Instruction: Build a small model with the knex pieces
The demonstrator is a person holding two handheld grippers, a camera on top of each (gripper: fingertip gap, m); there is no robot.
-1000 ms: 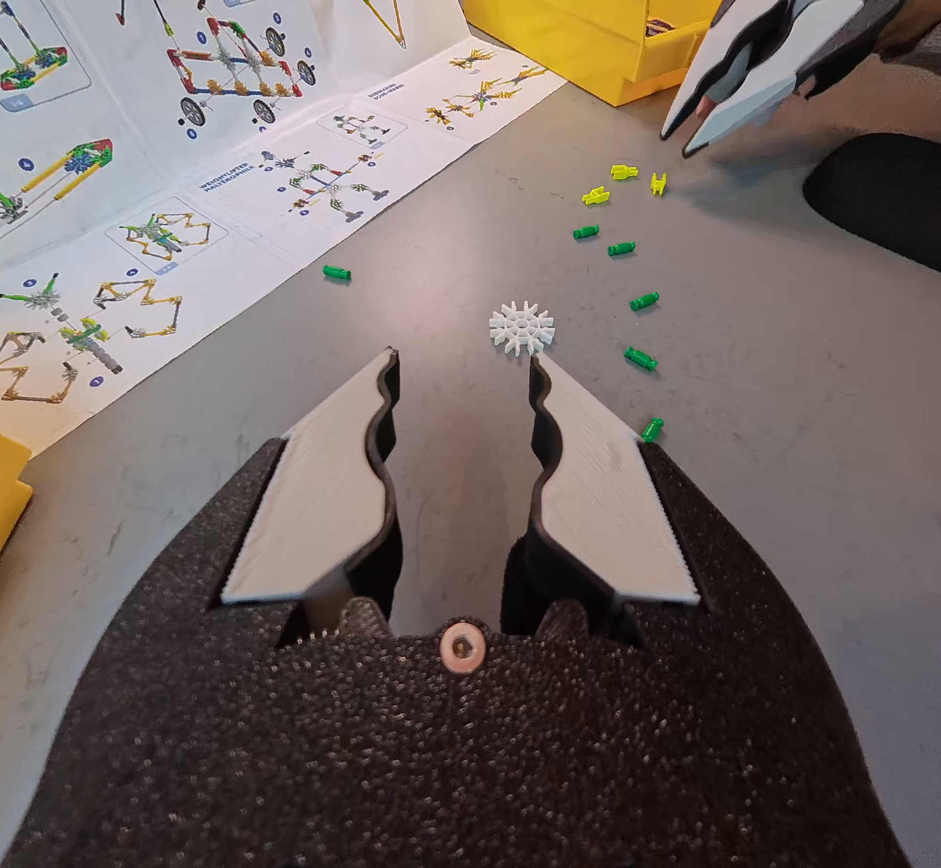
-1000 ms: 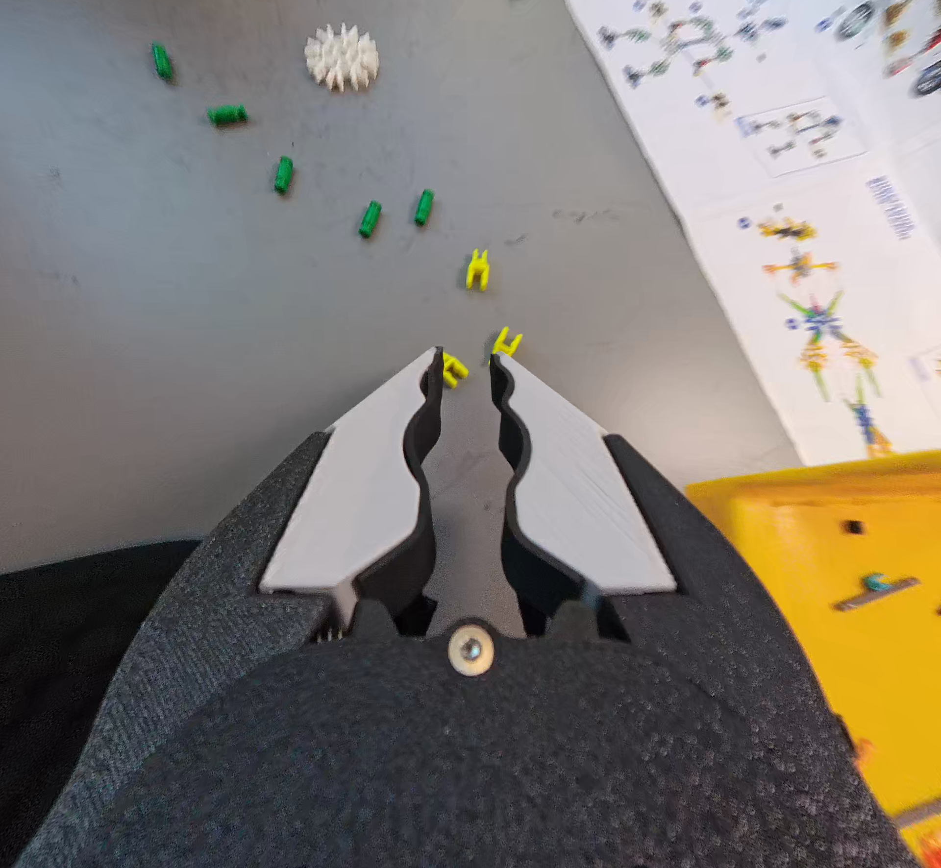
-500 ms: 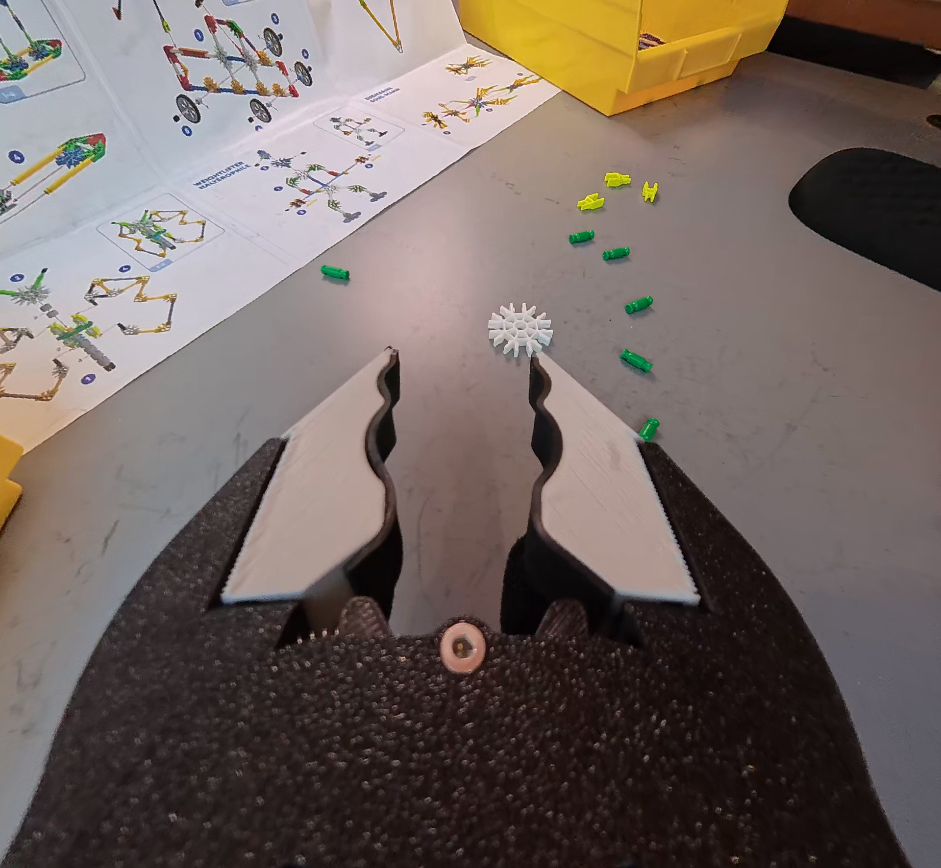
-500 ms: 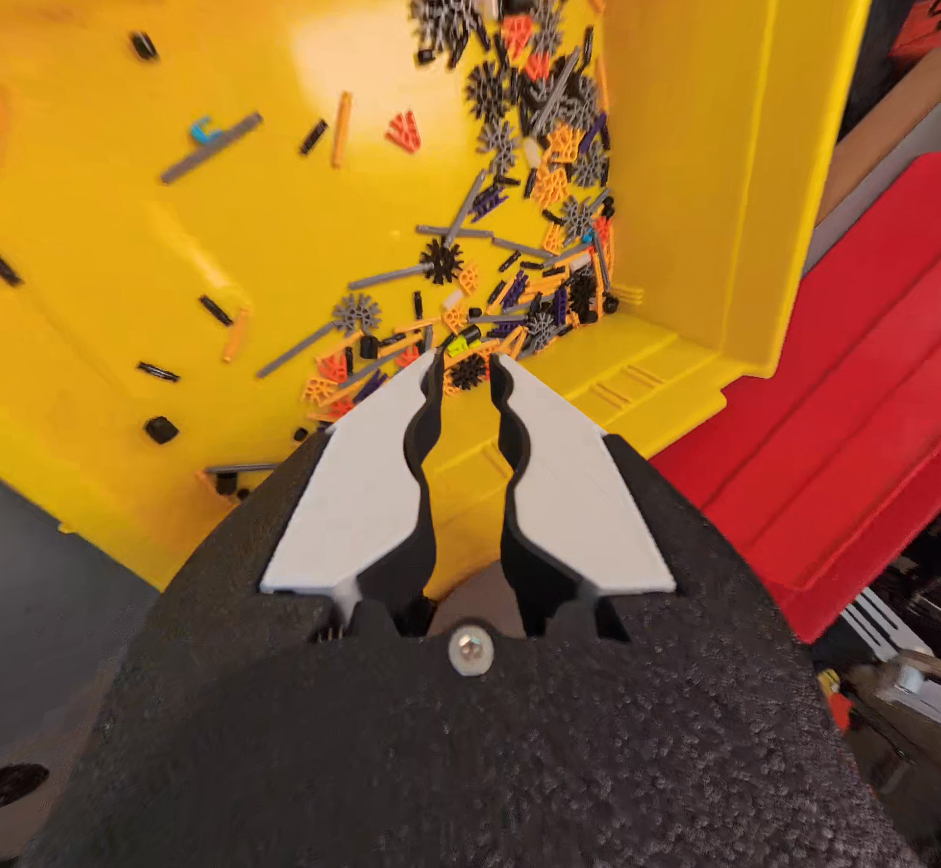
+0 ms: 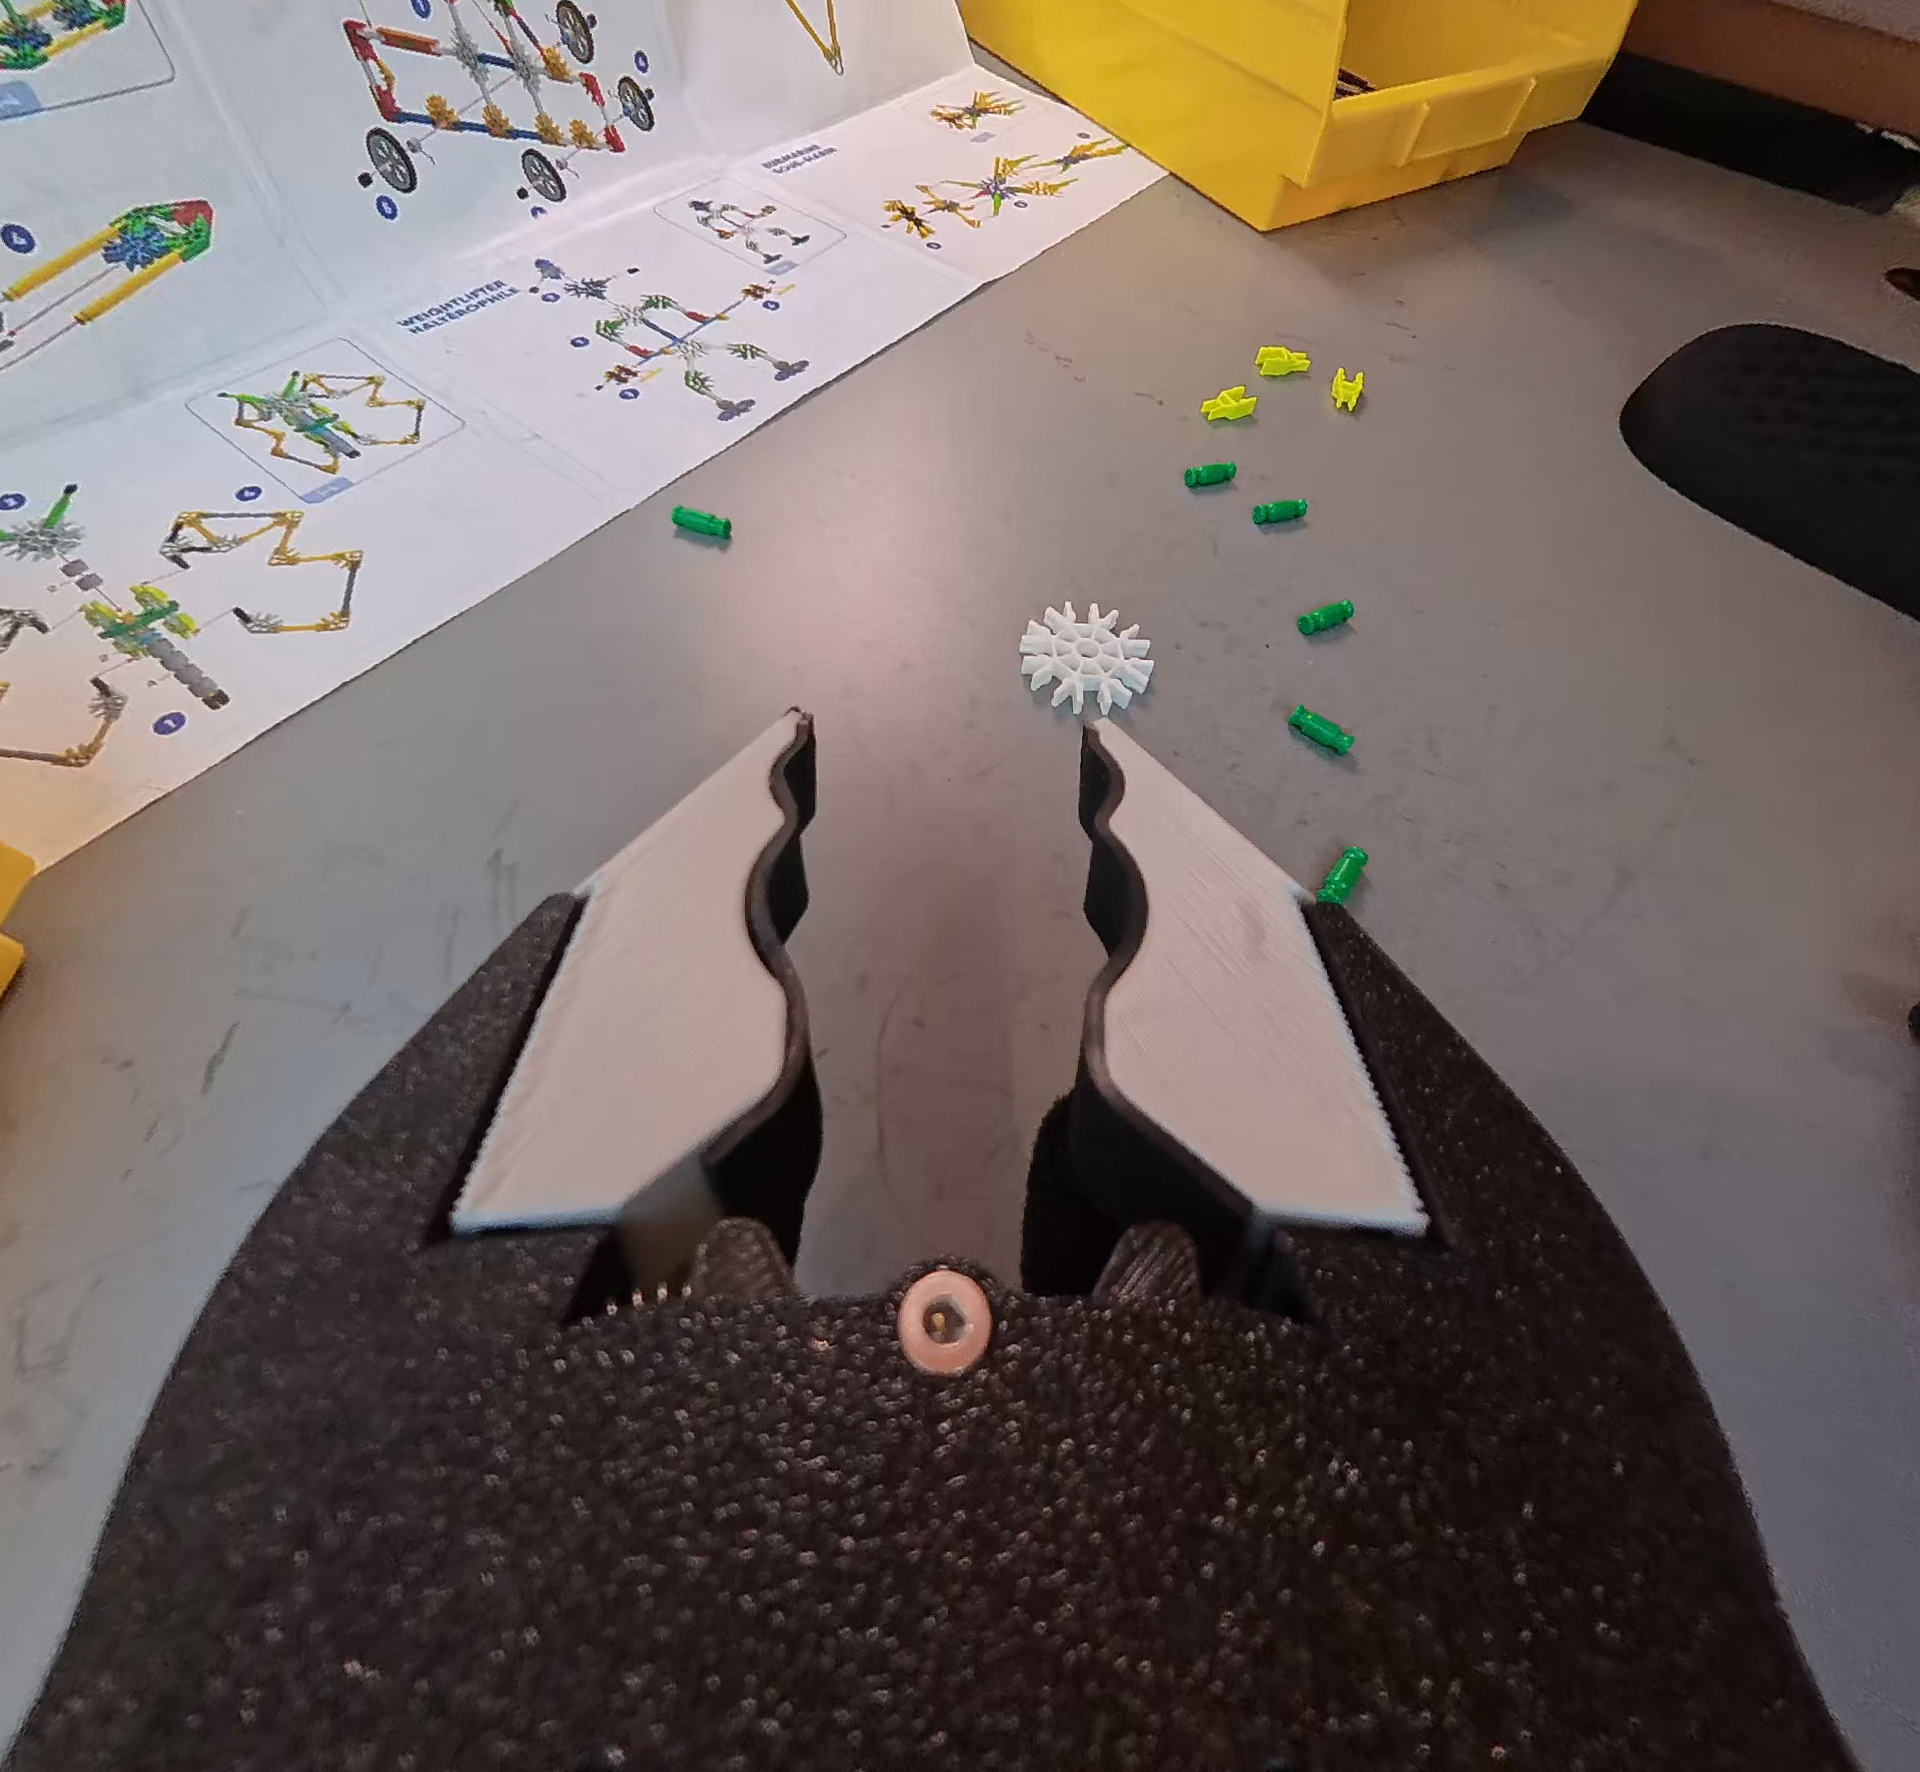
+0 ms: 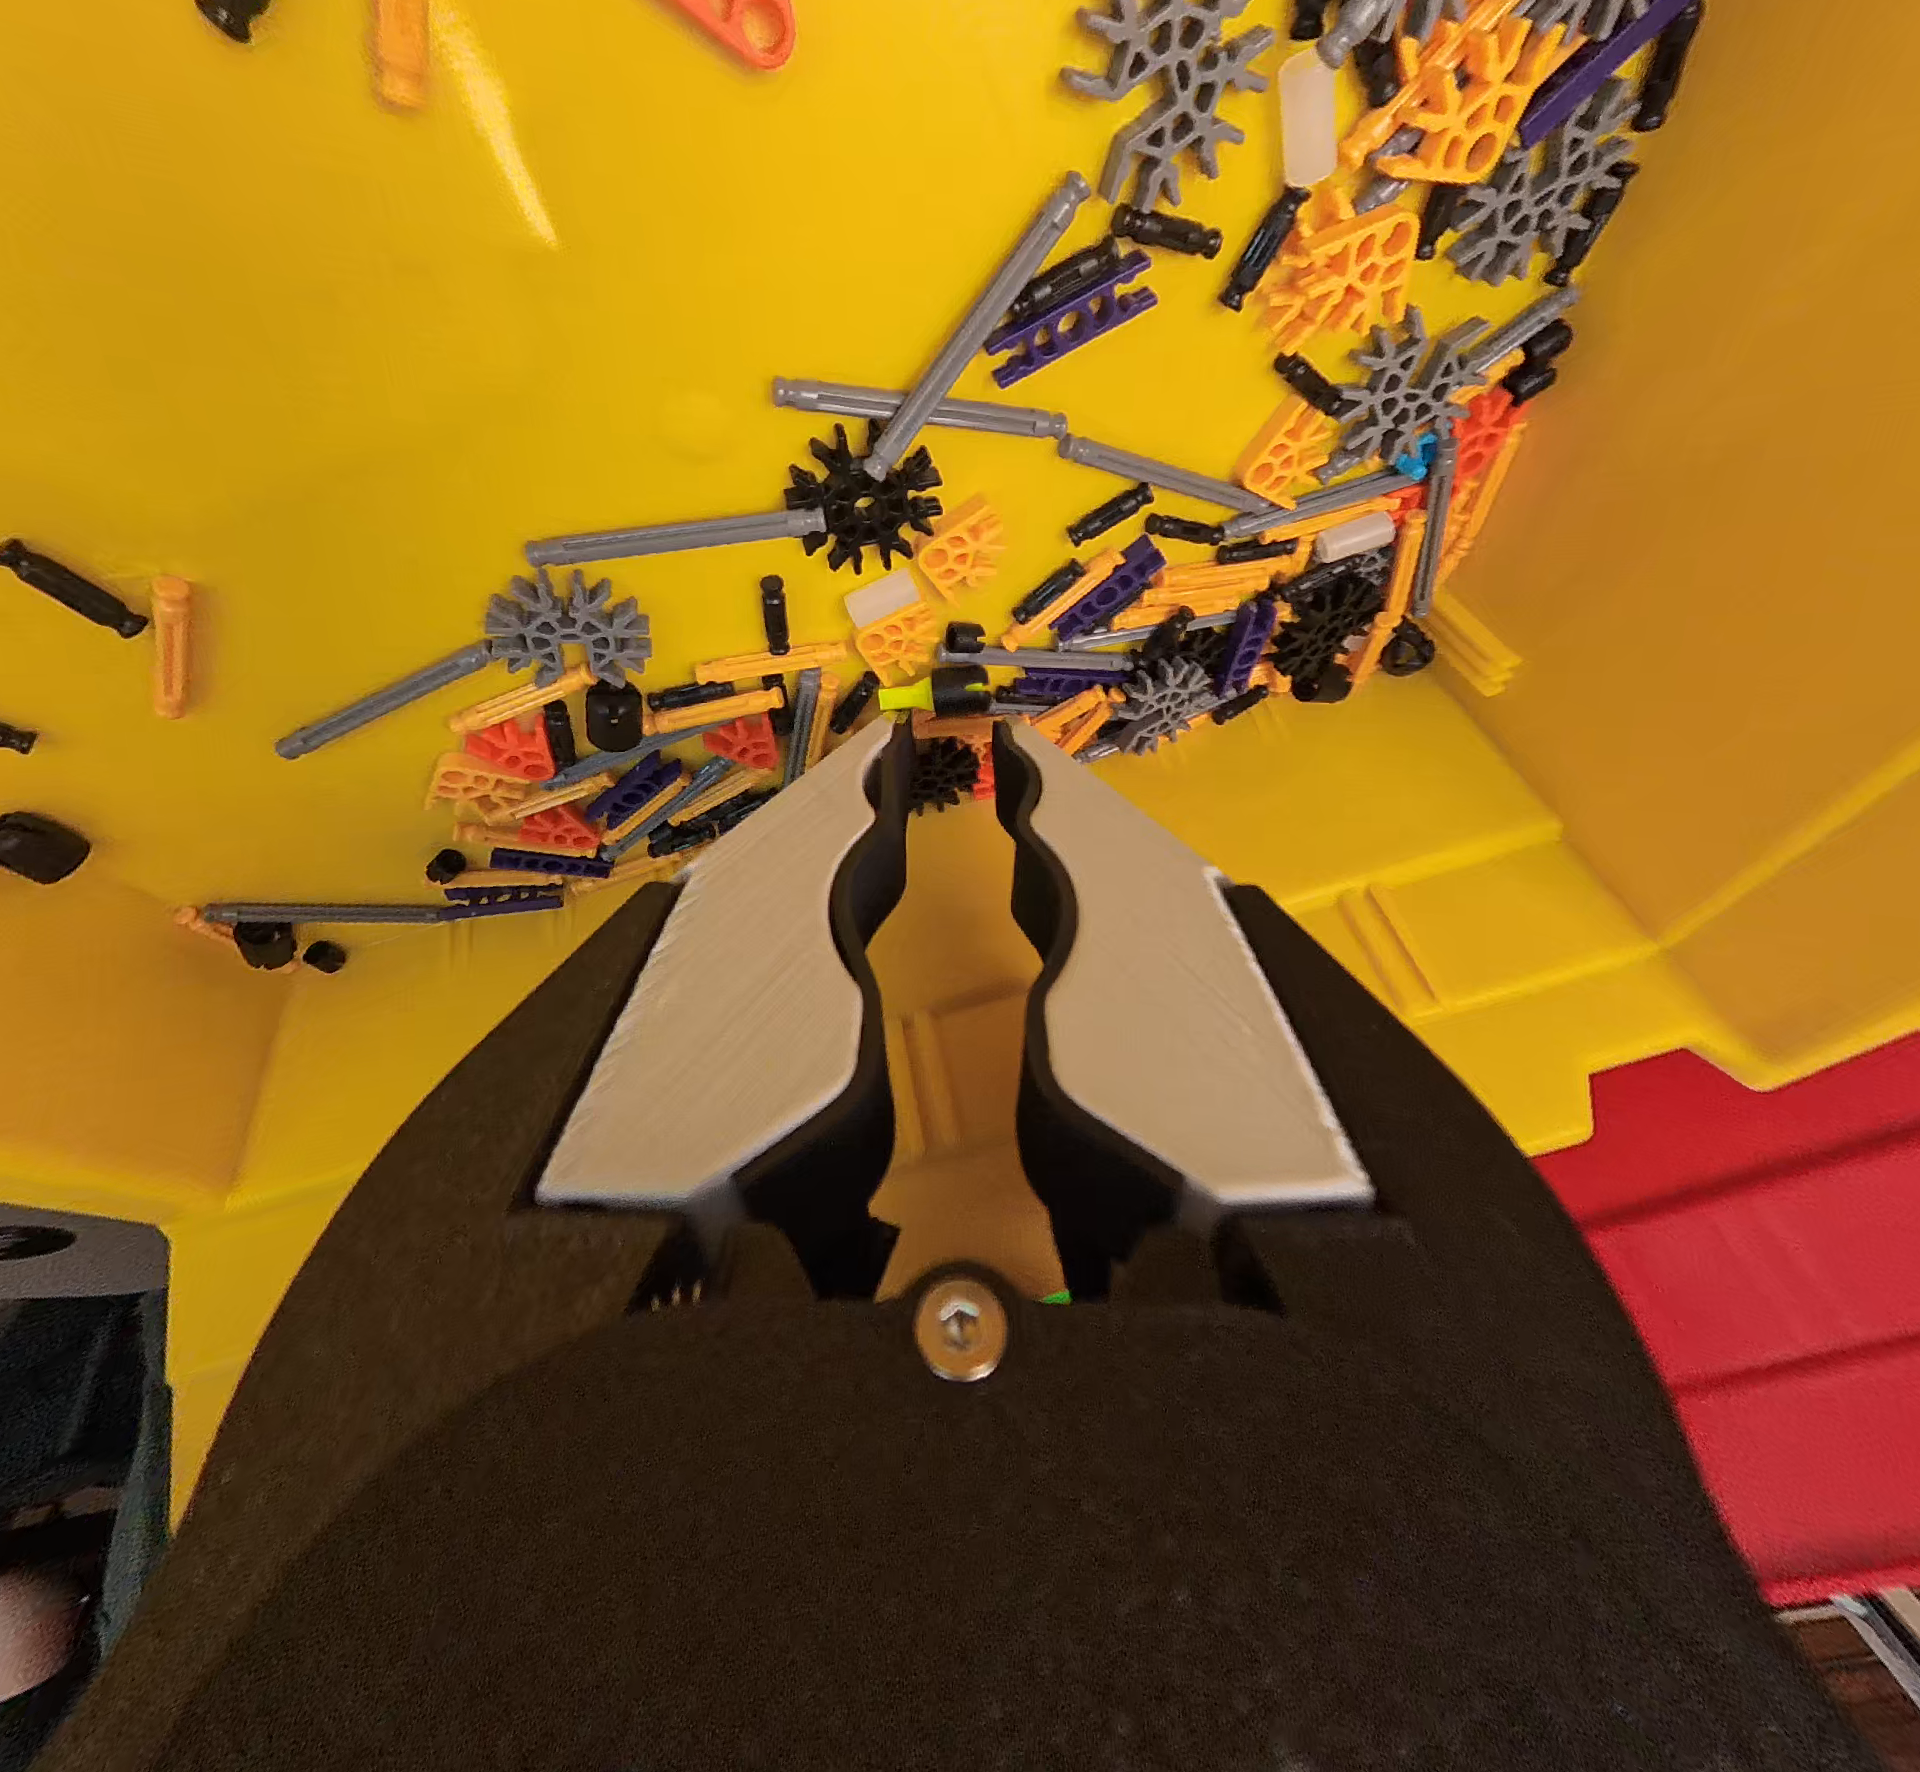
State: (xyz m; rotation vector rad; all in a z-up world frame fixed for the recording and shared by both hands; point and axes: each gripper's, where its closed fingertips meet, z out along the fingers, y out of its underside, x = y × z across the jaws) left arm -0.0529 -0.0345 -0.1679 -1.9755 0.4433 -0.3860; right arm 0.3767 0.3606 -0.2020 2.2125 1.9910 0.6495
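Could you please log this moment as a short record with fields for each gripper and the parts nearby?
left gripper: jaws open, empty, above the grey table
nearest part: white snowflake connector, just ahead of the right fingertip
right gripper: jaws narrowly open, empty, inside the yellow bin
beyond its tips: black snowflake connector in the parts pile
on table: green rods, yellow clips, instruction sheet

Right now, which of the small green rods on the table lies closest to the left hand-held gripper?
The green rod beside the left hand-held gripper, right against its right finger's outer edge. The other green rods lie farther out, past the white snowflake connector.

Bright, even light; wide-angle distortion
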